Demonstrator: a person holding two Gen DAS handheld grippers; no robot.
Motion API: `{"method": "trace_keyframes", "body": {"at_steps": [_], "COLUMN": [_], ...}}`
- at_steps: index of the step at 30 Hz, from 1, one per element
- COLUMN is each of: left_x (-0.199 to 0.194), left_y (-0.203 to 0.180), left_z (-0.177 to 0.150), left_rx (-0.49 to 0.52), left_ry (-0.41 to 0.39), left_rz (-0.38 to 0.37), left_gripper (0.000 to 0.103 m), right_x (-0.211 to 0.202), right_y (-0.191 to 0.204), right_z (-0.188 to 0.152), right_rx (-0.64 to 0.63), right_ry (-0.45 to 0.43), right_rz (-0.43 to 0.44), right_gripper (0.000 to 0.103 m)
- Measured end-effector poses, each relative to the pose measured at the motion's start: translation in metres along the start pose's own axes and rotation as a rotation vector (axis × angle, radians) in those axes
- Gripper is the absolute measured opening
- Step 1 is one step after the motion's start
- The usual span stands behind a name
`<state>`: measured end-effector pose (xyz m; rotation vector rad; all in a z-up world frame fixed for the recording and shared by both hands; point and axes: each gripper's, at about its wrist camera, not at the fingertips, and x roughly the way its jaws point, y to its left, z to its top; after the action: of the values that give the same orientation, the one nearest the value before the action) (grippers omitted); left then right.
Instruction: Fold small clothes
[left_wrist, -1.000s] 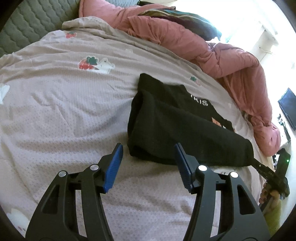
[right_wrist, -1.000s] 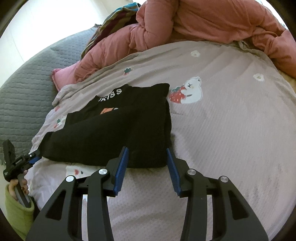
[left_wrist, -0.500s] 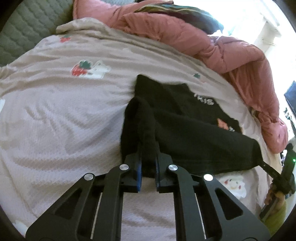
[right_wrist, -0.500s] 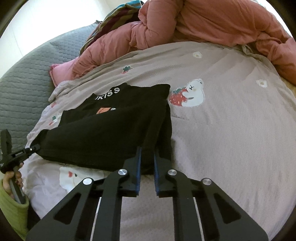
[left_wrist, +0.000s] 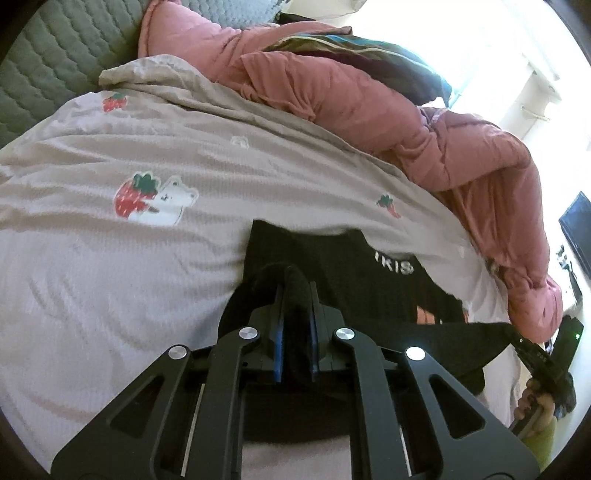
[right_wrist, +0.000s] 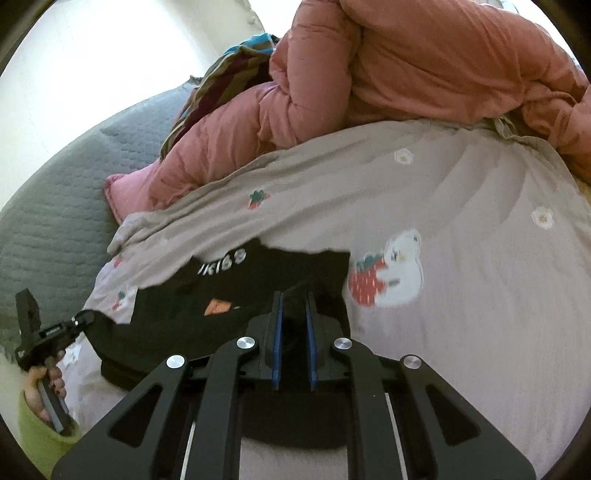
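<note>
Both grippers, left and right, clamp the black shirt's near hem, lifted for folding toward its collar next.

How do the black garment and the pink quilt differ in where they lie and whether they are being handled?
The black garment lies mid-bed, near the grippers; the pink quilt is heaped along the far edge. The left gripper and right gripper both pinch the garment; nothing touches the quilt. Both rest on the strawberry-print bedsheet.
</note>
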<state>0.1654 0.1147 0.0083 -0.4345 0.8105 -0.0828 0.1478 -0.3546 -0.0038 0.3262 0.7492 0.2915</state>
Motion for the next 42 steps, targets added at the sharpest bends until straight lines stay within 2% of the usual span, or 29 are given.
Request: {"method": "trace_keyframes", "body": {"at_steps": [9, 16, 19, 20, 22, 24, 27, 31, 33, 37, 42], "left_x": [0.041, 0.075, 0.075, 0.074, 0.067, 0.056, 0.040, 0.025, 0.023, 0.034, 0.057], "left_y": [0.018, 0.037, 0.044, 0.047, 0.053, 0.056, 0.053, 0.044, 0.038, 0.018, -0.003], "left_z": [0.029, 0.028, 0.025, 0.025, 0.029, 0.033, 0.035, 0.033, 0.030, 0.018, -0.001], "left_rx": [-0.108, -0.193, -0.185, -0.185, -0.194, -0.196, -0.150, -0.093, -0.066, 0.010, 0.102], "left_ry": [-0.002, 0.008, -0.019, -0.025, -0.044, -0.074, -0.106, -0.126, -0.113, -0.034, 0.057], "left_rz": [0.022, -0.001, -0.029, -0.033, -0.029, -0.033, 0.008, 0.042, 0.046, 0.030, 0.029], "left_gripper": [0.004, 0.004, 0.007, 0.010, 0.023, 0.024, 0.024, 0.024, 0.030, 0.030, 0.041], "right_x": [0.048, 0.081, 0.092, 0.094, 0.094, 0.090, 0.079, 0.060, 0.054, 0.060, 0.082], "right_y": [-0.006, -0.009, -0.012, -0.012, -0.013, -0.015, -0.015, 0.008, 0.028, 0.066, 0.115], "right_z": [0.030, 0.032, 0.033, 0.034, 0.038, 0.043, 0.048, 0.039, 0.027, 0.001, -0.027], "right_rx": [0.041, 0.027, 0.035, 0.035, 0.045, 0.057, 0.048, -0.067, -0.163, -0.313, -0.516], "right_ry": [0.032, 0.057, 0.067, 0.070, 0.054, 0.019, -0.022, -0.061, -0.053, 0.010, 0.105], "right_rz": [-0.056, -0.145, -0.167, -0.166, -0.186, -0.206, -0.245, -0.256, -0.235, -0.186, -0.169], "right_gripper": [0.010, 0.010, 0.012, 0.013, 0.024, 0.030, 0.030, 0.033, 0.038, 0.039, 0.040]}}
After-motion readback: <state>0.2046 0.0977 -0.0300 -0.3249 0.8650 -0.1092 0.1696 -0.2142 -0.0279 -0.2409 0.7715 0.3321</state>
